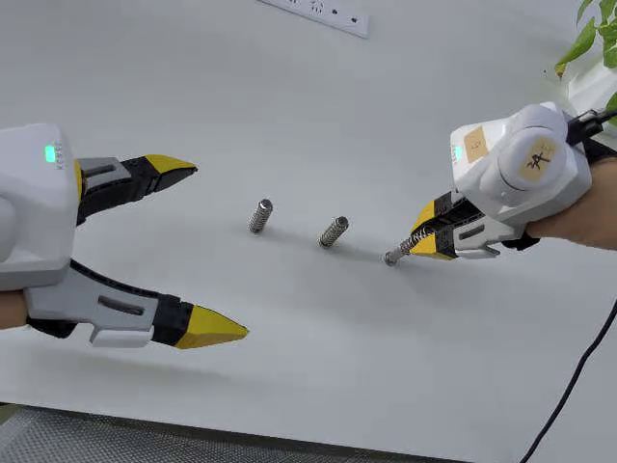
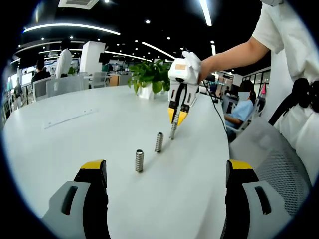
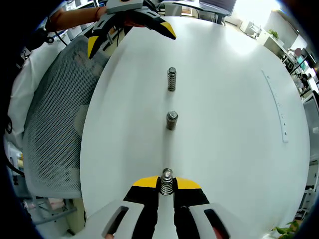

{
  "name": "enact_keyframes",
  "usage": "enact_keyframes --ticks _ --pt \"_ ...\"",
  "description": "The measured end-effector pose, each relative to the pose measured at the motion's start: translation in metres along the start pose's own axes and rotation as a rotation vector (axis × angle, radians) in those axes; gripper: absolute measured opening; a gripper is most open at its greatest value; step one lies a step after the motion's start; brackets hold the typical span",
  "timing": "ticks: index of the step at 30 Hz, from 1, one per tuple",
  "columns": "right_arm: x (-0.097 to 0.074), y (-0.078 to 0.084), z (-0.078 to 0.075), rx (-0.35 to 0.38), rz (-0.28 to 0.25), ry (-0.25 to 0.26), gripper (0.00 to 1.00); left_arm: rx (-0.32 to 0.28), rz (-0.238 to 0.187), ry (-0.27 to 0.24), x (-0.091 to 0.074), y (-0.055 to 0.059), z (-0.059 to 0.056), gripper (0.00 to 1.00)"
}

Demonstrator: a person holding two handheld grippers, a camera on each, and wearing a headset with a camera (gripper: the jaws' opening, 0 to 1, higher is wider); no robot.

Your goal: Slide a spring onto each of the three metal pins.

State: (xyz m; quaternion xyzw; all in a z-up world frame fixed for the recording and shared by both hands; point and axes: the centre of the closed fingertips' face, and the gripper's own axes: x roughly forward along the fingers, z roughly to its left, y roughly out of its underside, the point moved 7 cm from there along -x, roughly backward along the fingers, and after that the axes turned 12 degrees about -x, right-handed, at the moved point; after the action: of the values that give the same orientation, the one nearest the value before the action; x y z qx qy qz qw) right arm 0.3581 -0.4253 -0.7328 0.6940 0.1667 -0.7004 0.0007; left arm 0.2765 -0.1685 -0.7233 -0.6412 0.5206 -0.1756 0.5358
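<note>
The white round worktop sits in an open-plan office. Nearest, the left gripper hovers above it with its yellow-tipped fingers spread wide and nothing between them. A green light glows on its white body.

Beyond it, three springs stand in a row on the worktop. The first spring and the second spring stand free and apart. Each is sleeved over a metal pin, whose rounded top peeks out above the coils in the right gripper view.

The third spring is pinched, tilted, between the nearly closed fingers of the right gripper, with its lower end at the worktop. I cannot tell whether a pin runs inside it. Two tan stickers on the right gripper bear dark marks too small to read.

At the far edge lies a white power strip. A leafy plant stands in a white pot.
</note>
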Motion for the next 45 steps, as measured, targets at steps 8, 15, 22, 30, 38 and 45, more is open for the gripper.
enact_keyframes --ticks 8,15,22,30,38,45 --pt "0.008 0.002 0.000 -0.006 0.010 -0.010 0.07 -0.004 0.003 0.001 0.000 0.001 0.000 0.98" --pt "0.014 0.001 -0.002 -0.022 0.020 -0.015 0.07 -0.006 0.005 0.003 0.000 0.002 0.000 0.98" --pt "0.019 0.002 -0.002 -0.022 0.022 -0.026 0.07 -0.009 0.002 0.000 0.000 0.002 0.001 0.98" --pt "0.026 0.006 -0.003 -0.020 0.025 -0.033 0.07 -0.014 0.005 -0.004 -0.001 0.004 0.002 0.98" --pt "0.031 0.006 -0.003 -0.018 0.024 -0.037 0.07 -0.016 0.007 -0.005 -0.002 0.005 0.003 0.98" --pt "0.029 0.002 0.000 -0.012 0.017 -0.038 0.07 -0.018 0.005 -0.003 -0.002 0.005 0.003 0.98"
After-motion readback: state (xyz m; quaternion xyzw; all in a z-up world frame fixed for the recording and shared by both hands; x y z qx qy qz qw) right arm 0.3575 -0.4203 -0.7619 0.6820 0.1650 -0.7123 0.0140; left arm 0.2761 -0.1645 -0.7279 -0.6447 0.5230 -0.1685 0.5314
